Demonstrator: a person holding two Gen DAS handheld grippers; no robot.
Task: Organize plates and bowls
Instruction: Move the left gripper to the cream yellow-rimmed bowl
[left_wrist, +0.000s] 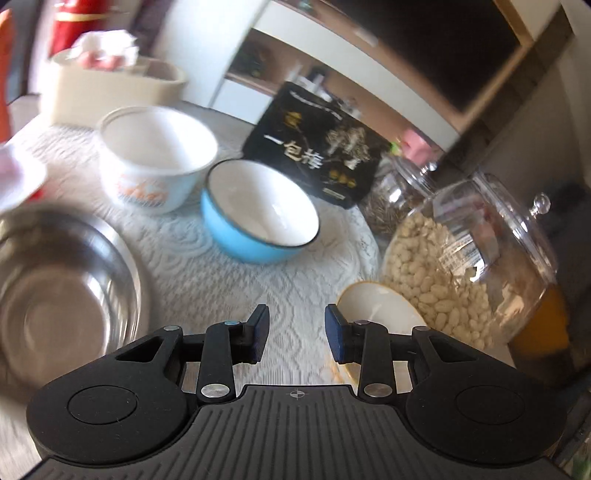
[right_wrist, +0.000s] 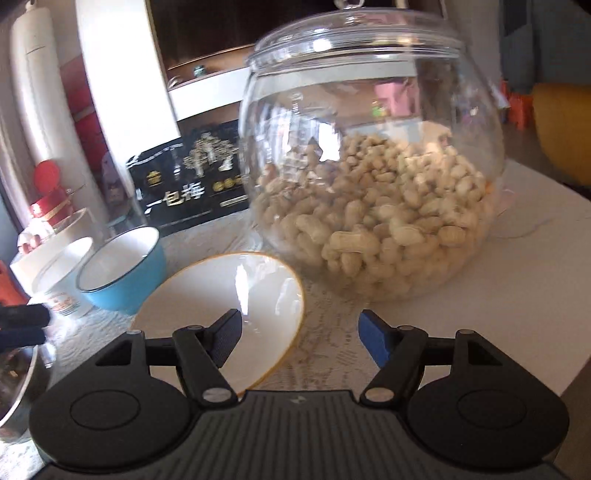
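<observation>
Two empty sets of jaws, my left gripper (left_wrist: 296, 332) parted narrowly, my right gripper (right_wrist: 300, 341) wider, hang over the gold-rimmed plate (right_wrist: 225, 314) on the tabletop (right_wrist: 498, 295) beside the peanut jar (right_wrist: 373, 155), so I'd pinch its rim squarely, clear of that glass.

Open tongs (right_wrist: 299, 334) over gold-rimmed bowl (right_wrist: 229, 299), seemingly untouched.
</observation>
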